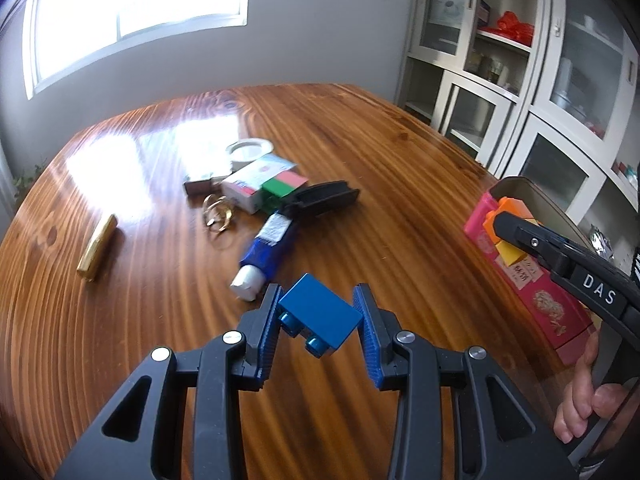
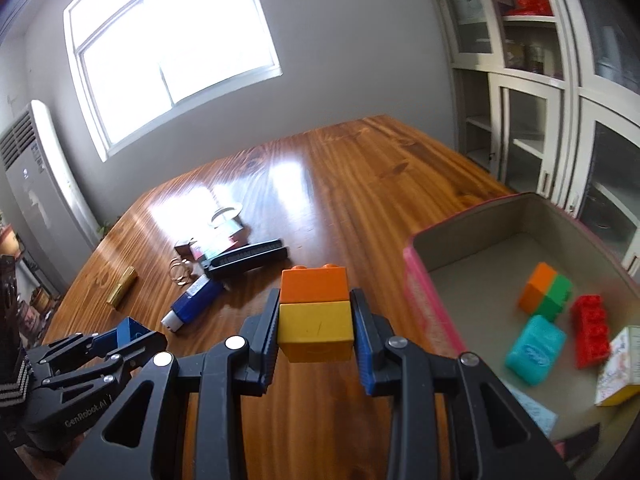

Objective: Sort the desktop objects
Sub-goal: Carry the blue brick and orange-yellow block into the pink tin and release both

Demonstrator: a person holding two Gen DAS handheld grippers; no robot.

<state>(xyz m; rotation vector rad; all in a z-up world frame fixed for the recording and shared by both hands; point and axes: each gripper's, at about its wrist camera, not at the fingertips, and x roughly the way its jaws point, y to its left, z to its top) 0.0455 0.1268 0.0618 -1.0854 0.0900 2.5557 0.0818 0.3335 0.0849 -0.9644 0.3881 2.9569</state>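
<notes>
My left gripper (image 1: 320,326) is shut on a blue toy brick (image 1: 320,316), tilted, studs facing me, lifted above the wooden table (image 1: 360,140). My right gripper (image 2: 314,322) is shut on an orange-and-yellow stacked brick (image 2: 314,312), held just left of the pink tin box (image 2: 424,300). In the left wrist view the right gripper (image 1: 504,236) with its orange-yellow brick (image 1: 506,216) hovers by the pink box (image 1: 532,296). The left gripper (image 2: 132,334) shows at lower left in the right wrist view.
In the box lie an orange-green brick (image 2: 546,292), a red brick (image 2: 592,330), a teal case (image 2: 534,350) and a small carton (image 2: 618,366). On the table: blue tube (image 1: 266,250), black clip (image 1: 320,198), cartons (image 1: 260,184), tape roll (image 1: 250,150), rings (image 1: 218,214), gold bar (image 1: 98,252).
</notes>
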